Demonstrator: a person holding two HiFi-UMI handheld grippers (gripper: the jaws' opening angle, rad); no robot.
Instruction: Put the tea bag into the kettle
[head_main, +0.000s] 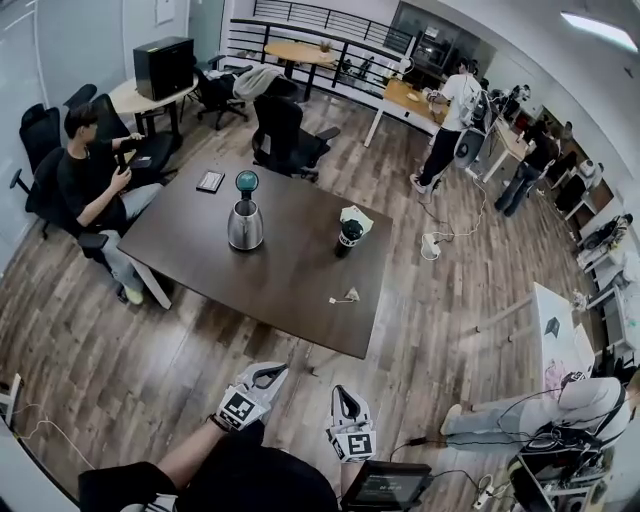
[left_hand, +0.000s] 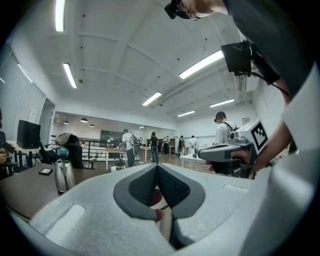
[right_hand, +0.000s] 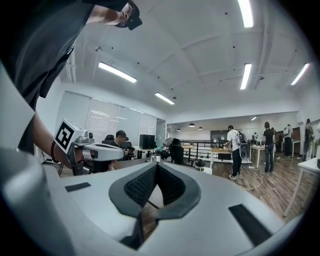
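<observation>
The tea bag (head_main: 348, 296) was lying on the dark table (head_main: 290, 275), close to the edge nearest you and toward the right side, with its string trailing off to the left. The kettle (head_main: 245, 225) stood upright further in on the same table, well apart from the bag. There was a teal round piece (head_main: 246, 181) right behind its top, and I couldn't tell if it was attached. A black cup (head_main: 349, 233) with something white stuffed in it stood to the kettle's right, and a flat dark tablet (head_main: 210, 181) lay near the far edge. A person (head_main: 92, 180) sat in a chair at the table's left end.

You held both grippers low and short of the table, touching nothing. Your left gripper (head_main: 270, 371) had its jaws pressed together at the tips with nothing between them, and your right gripper (head_main: 340, 392) was the same, closed and empty.
</observation>
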